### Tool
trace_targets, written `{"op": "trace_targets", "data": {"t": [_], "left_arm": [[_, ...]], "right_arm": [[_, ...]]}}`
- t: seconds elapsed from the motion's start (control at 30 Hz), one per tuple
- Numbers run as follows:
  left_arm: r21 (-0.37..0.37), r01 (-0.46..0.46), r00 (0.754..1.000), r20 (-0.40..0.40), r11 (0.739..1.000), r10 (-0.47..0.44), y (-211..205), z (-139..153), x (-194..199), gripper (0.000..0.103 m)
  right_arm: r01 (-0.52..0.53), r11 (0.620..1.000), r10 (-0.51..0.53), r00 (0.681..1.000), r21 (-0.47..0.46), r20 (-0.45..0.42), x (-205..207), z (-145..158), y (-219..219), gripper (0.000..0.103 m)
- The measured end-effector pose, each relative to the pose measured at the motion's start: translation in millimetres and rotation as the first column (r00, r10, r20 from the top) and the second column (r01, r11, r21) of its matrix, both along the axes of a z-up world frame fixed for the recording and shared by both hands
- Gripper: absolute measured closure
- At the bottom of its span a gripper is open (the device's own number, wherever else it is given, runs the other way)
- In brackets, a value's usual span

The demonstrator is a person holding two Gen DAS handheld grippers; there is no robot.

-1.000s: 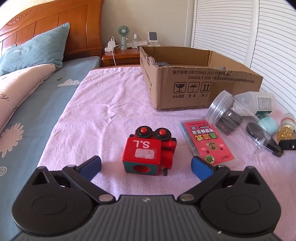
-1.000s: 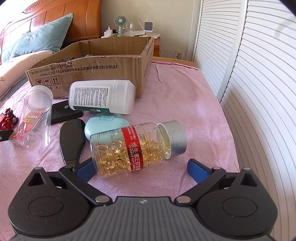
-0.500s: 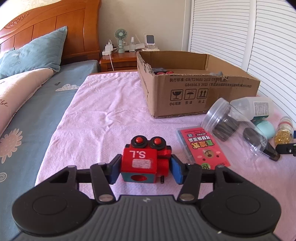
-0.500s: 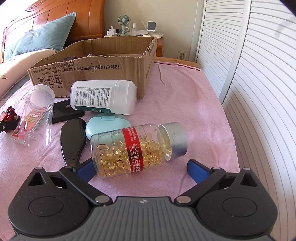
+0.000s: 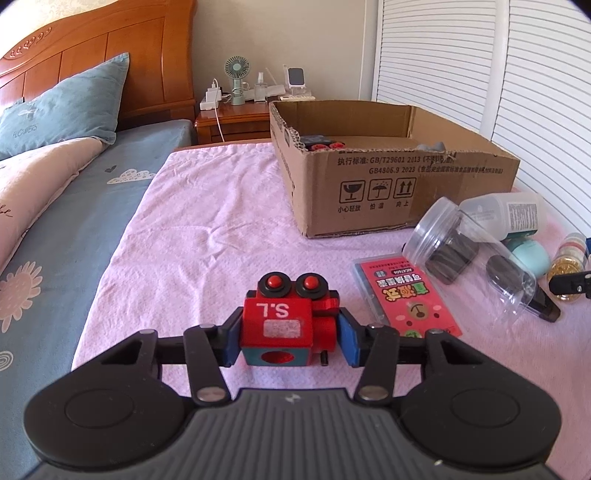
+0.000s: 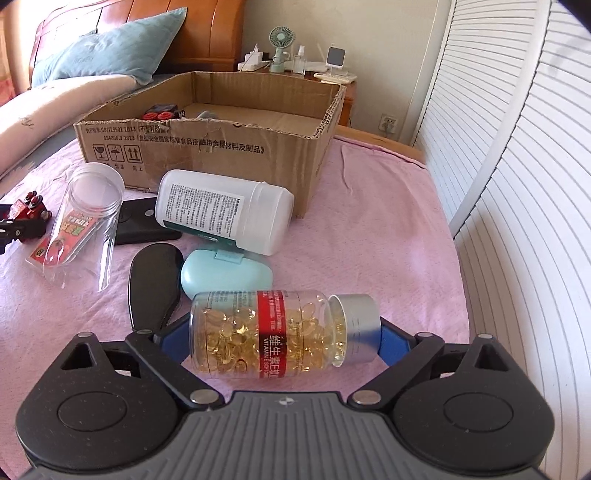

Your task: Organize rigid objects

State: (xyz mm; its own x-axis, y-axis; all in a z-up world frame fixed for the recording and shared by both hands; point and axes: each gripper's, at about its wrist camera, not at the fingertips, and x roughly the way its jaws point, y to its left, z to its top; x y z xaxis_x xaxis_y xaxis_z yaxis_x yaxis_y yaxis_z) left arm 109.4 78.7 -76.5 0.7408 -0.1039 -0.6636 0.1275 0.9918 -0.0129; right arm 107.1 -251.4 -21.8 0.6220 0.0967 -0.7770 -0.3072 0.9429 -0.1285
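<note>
Left gripper [image 5: 287, 338] of mine clenches the red toy train [image 5: 286, 325]; my right gripper [image 6: 280, 341] is closing around the capsule bottle [image 6: 280, 332].

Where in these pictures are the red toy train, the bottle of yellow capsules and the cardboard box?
red toy train [image 5: 276, 325], left wrist view, on its red top face.
bottle of yellow capsules [image 6: 273, 334], right wrist view, on its red label band.
cardboard box [image 5: 388, 192], left wrist view, on its printed front wall.

Sunlit bedroom: wooden headboard [image 5: 110, 62], teal pillow [image 5: 70, 110], wooden nightstand [image 5: 232, 122] beside bed, white louvred doors [image 5: 498, 74], beige wall [image 5: 288, 33].
</note>
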Motion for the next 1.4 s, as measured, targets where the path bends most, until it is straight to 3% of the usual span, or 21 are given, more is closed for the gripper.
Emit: {"op": "trace_targets", "data": {"t": [0.2,0.5,0.87,1.07,1.23,1.27,1.33,1.4], "left_arm": [[0.042,0.060,0.998,-0.021,0.997,-0.059,-1,7,2,0.053],[0.059,0.166,0.986,-0.043,0.984,-0.163,3,43,4,0.053],[0.087,0.285,0.953,0.079,0.955,-0.292,-30,108,48,0.053],[0.073,0.298,0.948,0.095,0.952,-0.304,-56,109,94,0.053],[0.053,0.281,0.956,0.073,0.958,-0.284,-66,93,117,0.052],[0.045,0.268,0.960,0.067,0.962,-0.270,-66,90,118,0.049],[0.041,0.254,0.963,0.080,0.966,-0.257,-63,87,114,0.020],[0.054,0.227,0.967,0.104,0.972,-0.232,-59,88,105,0.010]], "right_arm": [[0.015,1.000,-0.015,0.999,0.010,-0.050,4,6,-3,0.007],[-0.039,0.999,0.040,0.999,0.022,-0.029,2,42,-4,0.007],[-0.159,0.986,0.153,0.983,0.049,0.099,24,102,22,0.007],[-0.157,0.986,0.149,0.980,0.055,0.130,54,116,36,0.008],[-0.148,0.987,0.140,0.982,0.061,0.127,71,115,44,0.008],[-0.148,0.987,0.140,0.982,0.062,0.126,74,115,45,0.008],[-0.146,0.987,0.137,0.983,0.072,0.120,79,114,47,0.007],[-0.145,0.986,0.136,0.984,0.076,0.115,86,113,49,0.008]]}}
